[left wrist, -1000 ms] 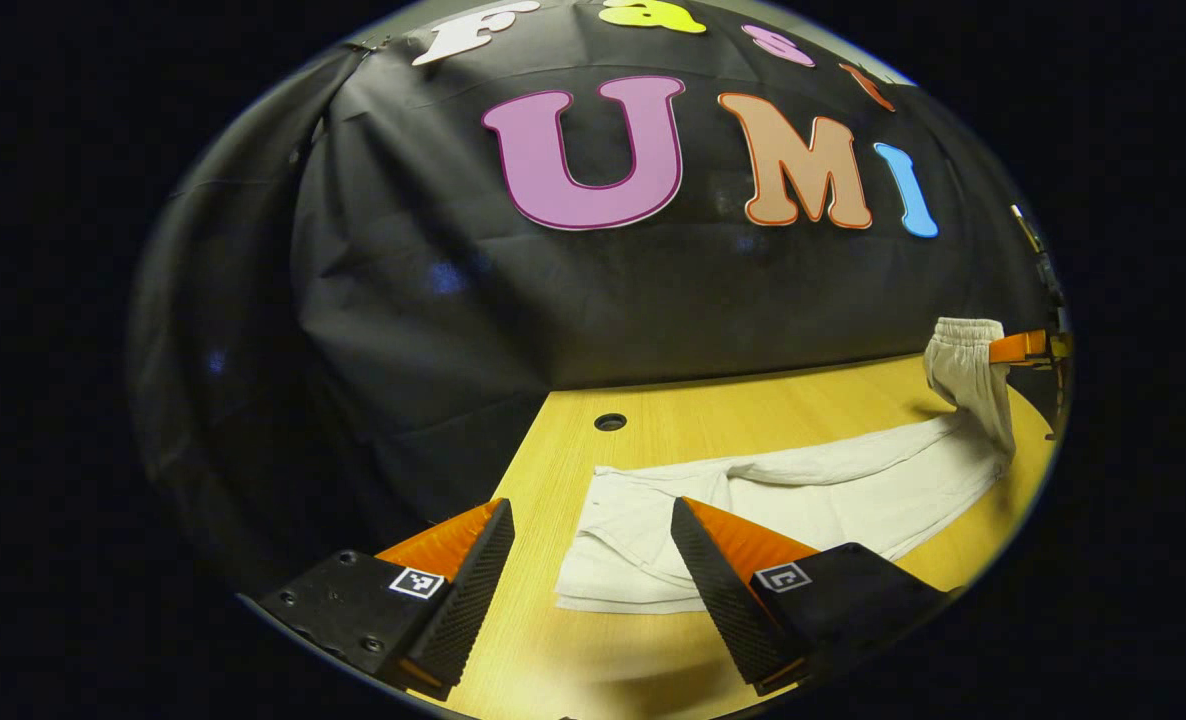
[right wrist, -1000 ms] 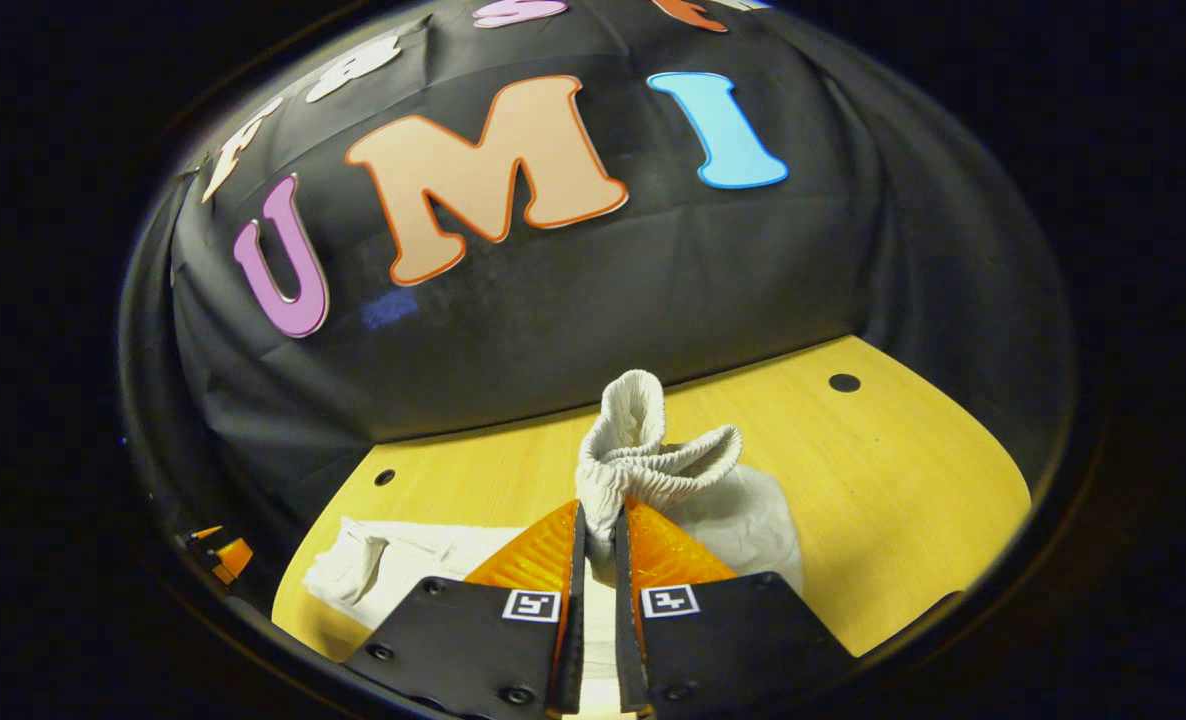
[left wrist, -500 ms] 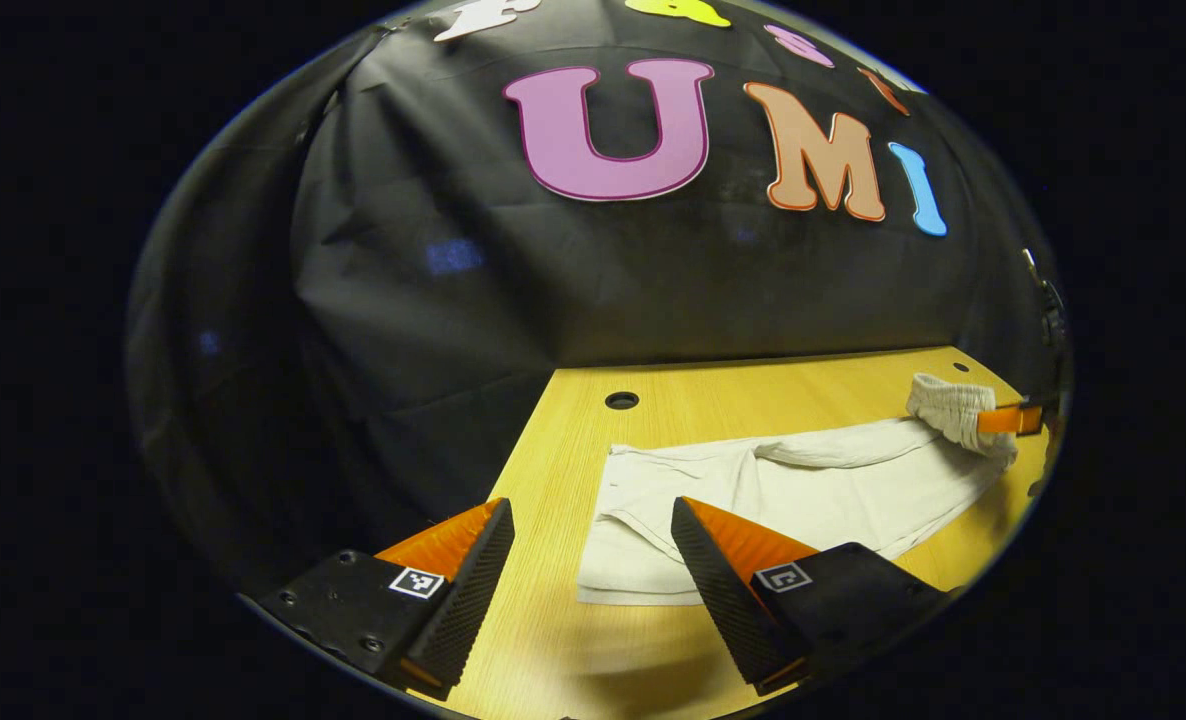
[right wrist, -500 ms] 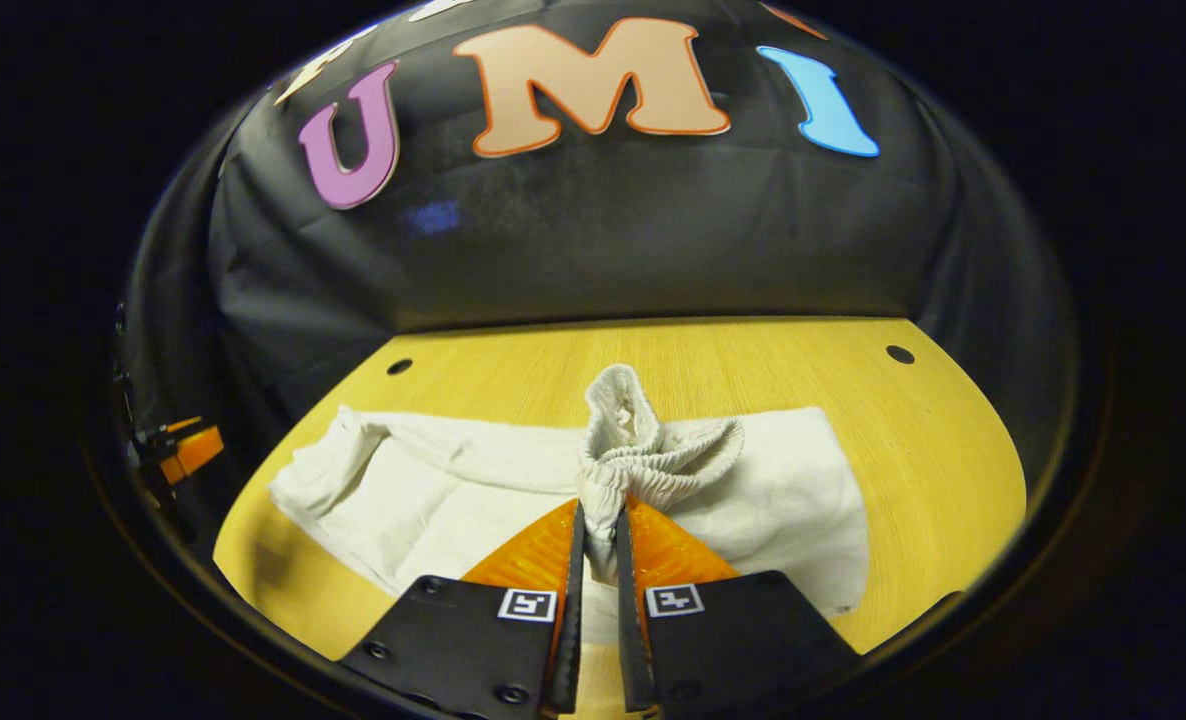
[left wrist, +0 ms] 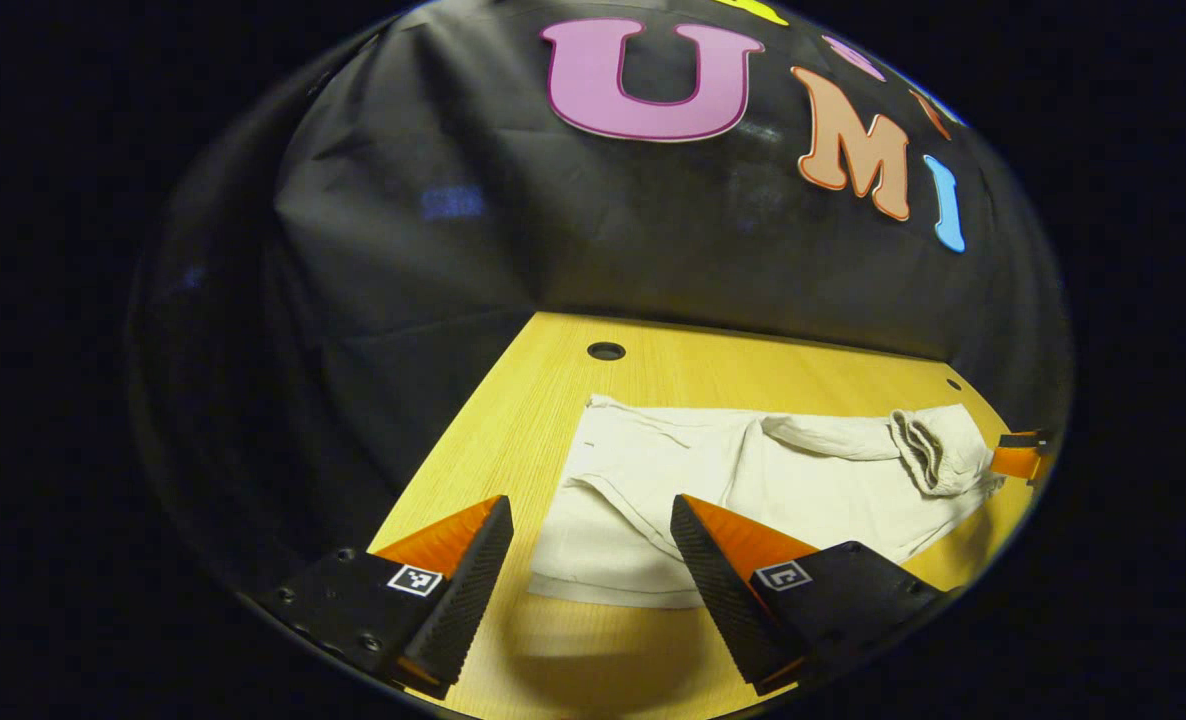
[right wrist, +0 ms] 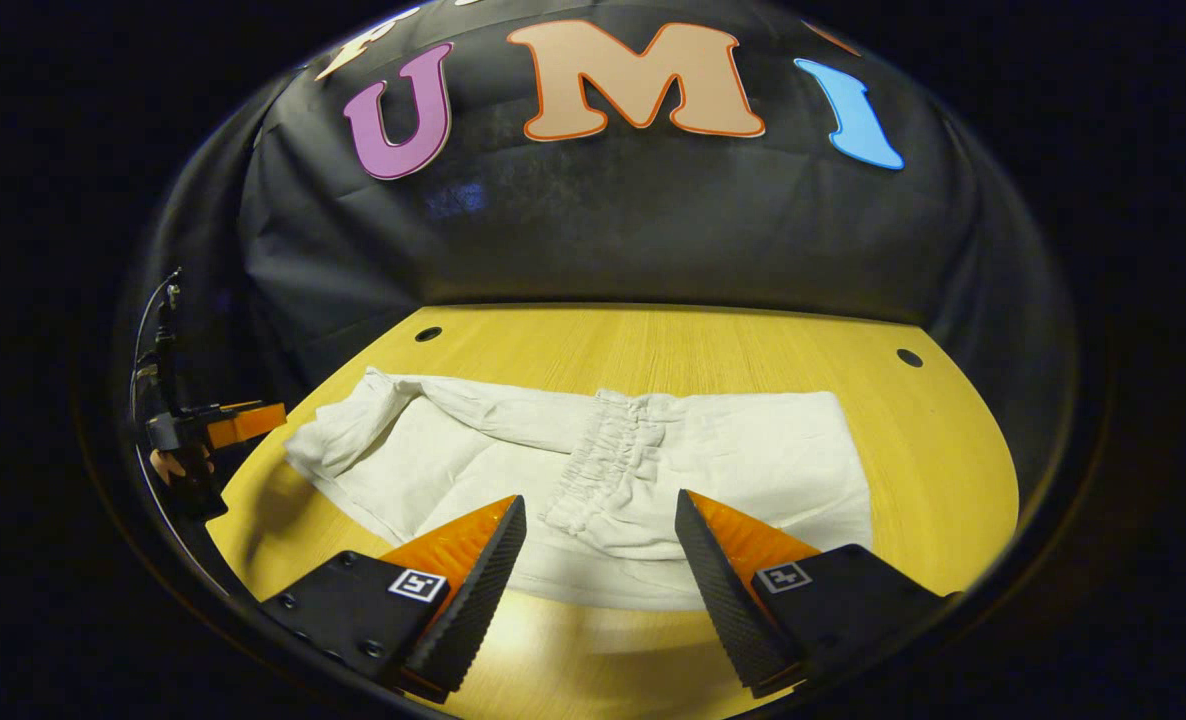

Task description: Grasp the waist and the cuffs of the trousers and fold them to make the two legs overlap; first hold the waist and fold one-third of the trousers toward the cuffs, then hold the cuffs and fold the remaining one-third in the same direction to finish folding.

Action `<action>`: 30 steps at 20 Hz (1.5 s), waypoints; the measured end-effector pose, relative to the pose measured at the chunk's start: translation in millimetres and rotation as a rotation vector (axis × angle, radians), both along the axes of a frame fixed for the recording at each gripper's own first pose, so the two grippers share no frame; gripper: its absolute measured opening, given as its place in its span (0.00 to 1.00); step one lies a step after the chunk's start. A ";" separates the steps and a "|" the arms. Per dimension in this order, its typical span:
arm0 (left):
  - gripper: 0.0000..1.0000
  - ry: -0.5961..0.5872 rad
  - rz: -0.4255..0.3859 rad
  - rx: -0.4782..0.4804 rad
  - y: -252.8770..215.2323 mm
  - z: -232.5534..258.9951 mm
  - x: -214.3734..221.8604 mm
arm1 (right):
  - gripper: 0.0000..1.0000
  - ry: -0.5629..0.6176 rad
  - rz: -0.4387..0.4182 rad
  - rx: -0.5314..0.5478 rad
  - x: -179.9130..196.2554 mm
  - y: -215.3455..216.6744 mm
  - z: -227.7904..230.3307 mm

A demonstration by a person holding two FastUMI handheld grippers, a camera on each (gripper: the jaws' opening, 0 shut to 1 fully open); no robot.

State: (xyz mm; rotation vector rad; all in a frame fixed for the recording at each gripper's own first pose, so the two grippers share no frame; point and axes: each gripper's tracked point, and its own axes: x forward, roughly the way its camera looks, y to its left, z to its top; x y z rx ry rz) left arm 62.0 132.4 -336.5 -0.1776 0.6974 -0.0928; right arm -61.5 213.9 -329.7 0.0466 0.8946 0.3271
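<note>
Off-white trousers [left wrist: 753,490] lie on the wooden table, legs overlapped, with the waist end folded over onto the legs. In the right gripper view the gathered elastic waistband [right wrist: 603,465] rests on top of the trousers [right wrist: 753,470], just ahead of my open right gripper [right wrist: 601,525], which holds nothing. My left gripper [left wrist: 591,530] is open above the cuff end [left wrist: 593,570], its fingers either side of the cloth's near corner without touching it. The waistband [left wrist: 928,450] shows at the far right of the left gripper view, beside the right gripper [left wrist: 1021,455].
The wooden table [right wrist: 933,450] has small round holes [right wrist: 909,357] near its back corners, one also in the left gripper view [left wrist: 605,351]. The black cloth wall stands close behind it. The left gripper and a hand [right wrist: 203,440] show at the table's left edge.
My right gripper lowered the raised waist onto the legs, then opened and let it go. The left gripper stayed open and moved a little over the cuffs.
</note>
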 end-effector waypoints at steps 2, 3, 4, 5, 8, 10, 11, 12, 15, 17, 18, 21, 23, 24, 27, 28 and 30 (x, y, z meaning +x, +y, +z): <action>0.98 0.048 -0.002 -0.015 -2.4 -20.2 -1.5 | 0.96 -0.005 -0.025 -0.019 -4.1 -12.0 4.6; 0.99 0.059 0.000 -0.018 -1.8 -26.4 -0.2 | 0.96 -0.005 -0.033 -0.027 -5.3 -17.1 5.3; 0.99 0.064 0.008 -0.018 -0.6 -28.9 0.5 | 0.96 -0.006 -0.041 -0.035 -6.3 -22.1 7.2; 0.99 0.070 0.016 -0.019 0.4 -32.9 2.5 | 0.96 -0.007 -0.048 -0.042 -8.5 -26.2 8.5; 0.99 0.108 0.023 -0.016 0.3 -50.5 2.4 | 0.96 -0.002 -0.059 -0.067 -12.4 -35.9 8.2; 1.00 0.135 0.034 -0.014 3.4 -55.0 -2.6 | 0.92 -0.002 -0.063 -0.072 -14.1 -37.5 9.1; 0.99 0.119 0.038 -0.018 4.2 -54.1 1.4 | 0.96 -0.002 -0.066 -0.069 -13.1 -37.0 9.2; 0.98 0.117 0.039 -0.019 3.9 -54.0 2.2 | 0.92 -0.003 -0.070 -0.068 -13.1 -36.5 10.3; 0.95 0.153 0.025 0.035 3.6 -60.6 -0.6 | 0.96 -0.003 -0.077 -0.070 -13.7 -38.8 11.0; 0.87 0.160 -0.015 0.059 -1.9 -59.2 -0.3 | 0.92 0.000 -0.078 -0.072 -14.3 -39.7 11.0; 0.82 0.165 -0.027 0.050 -7.8 -56.7 -0.5 | 0.91 -0.002 -0.077 -0.074 -13.8 -40.6 12.1; 0.36 0.156 -0.041 0.019 -20.8 -53.6 1.3 | 0.91 -0.011 -0.061 -0.079 -16.3 -41.7 13.3; 0.14 0.155 -0.030 0.013 -22.8 -54.0 2.0 | 0.91 -0.021 -0.040 -0.082 -15.2 -43.2 14.2; 0.10 0.154 -0.023 0.015 -23.2 -52.6 3.5 | 0.92 -0.025 -0.032 -0.082 -15.0 -45.0 14.7; 0.00 0.174 0.035 0.004 -21.7 -45.3 3.8 | 0.96 -0.028 -0.022 -0.061 -13.0 -52.0 18.8; 0.00 0.167 0.048 -0.015 -26.3 -38.3 5.6 | 0.97 -0.047 -0.025 -0.051 -9.6 -56.0 23.6; 0.00 0.143 0.058 -0.011 -31.0 -20.1 7.6 | 0.96 -0.056 -0.030 -0.031 -9.0 -63.3 27.8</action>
